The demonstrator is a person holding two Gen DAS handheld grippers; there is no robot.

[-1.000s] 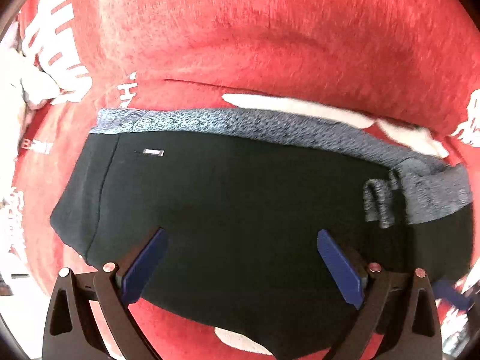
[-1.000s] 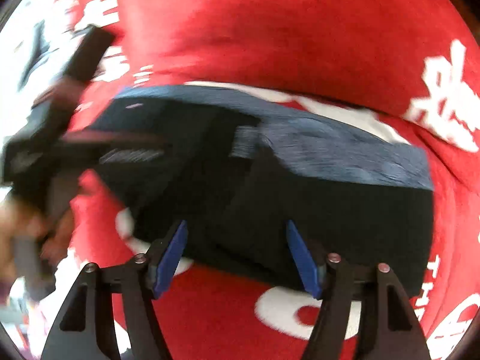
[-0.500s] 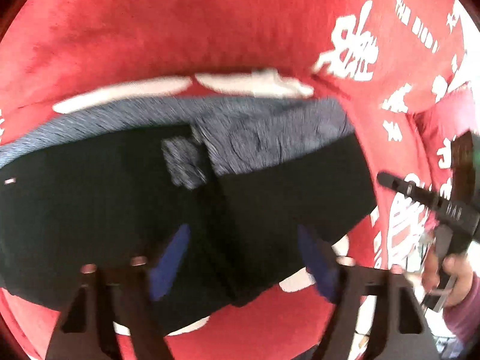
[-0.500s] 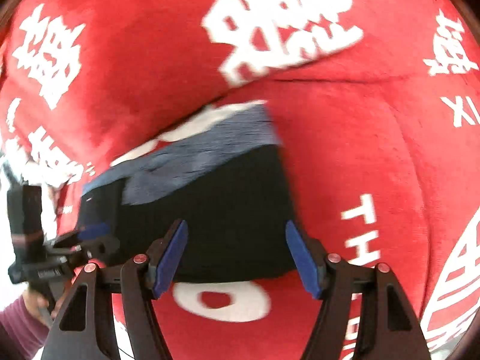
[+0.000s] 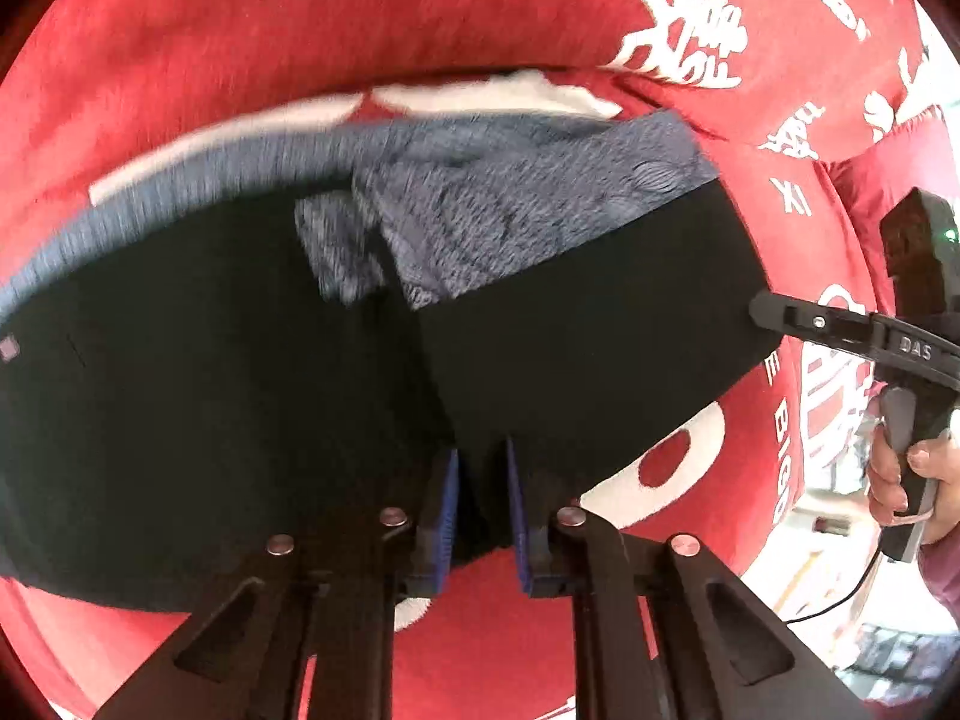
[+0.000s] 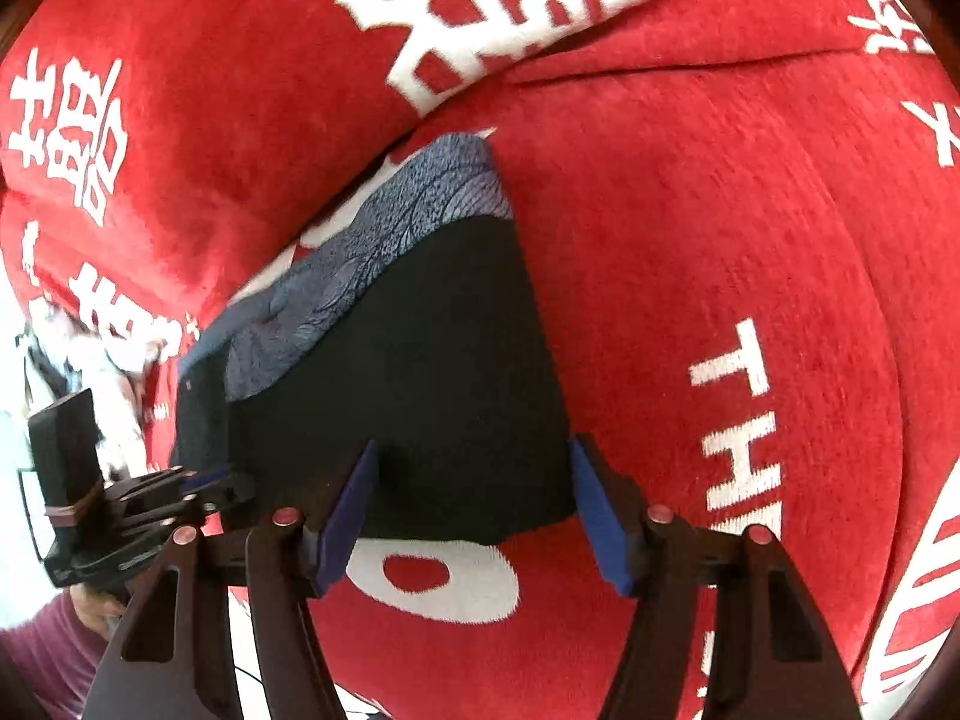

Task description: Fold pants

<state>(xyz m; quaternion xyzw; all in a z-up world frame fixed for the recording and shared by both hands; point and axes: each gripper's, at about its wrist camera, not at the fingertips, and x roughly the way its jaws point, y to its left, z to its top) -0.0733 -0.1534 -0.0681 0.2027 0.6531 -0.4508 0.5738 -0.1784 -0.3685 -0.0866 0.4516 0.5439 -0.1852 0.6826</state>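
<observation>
"DAS"-marked right gripper (image 5: pixel 774 312) agape beside pants (image 5: pixel 240 390), left gripper (image 5: pixel 483 480) freshly pinched onto them.

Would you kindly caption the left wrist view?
Left gripper shut on black pants lying on a red blanket.

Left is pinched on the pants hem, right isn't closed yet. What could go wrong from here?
1. The left gripper has just closed on a thin pinch of the pants; it may catch only the top layer.
2. The right gripper is open astride the corner; lifting now may skew the fold.
3. The drawstring lies loose and could bunch.
</observation>
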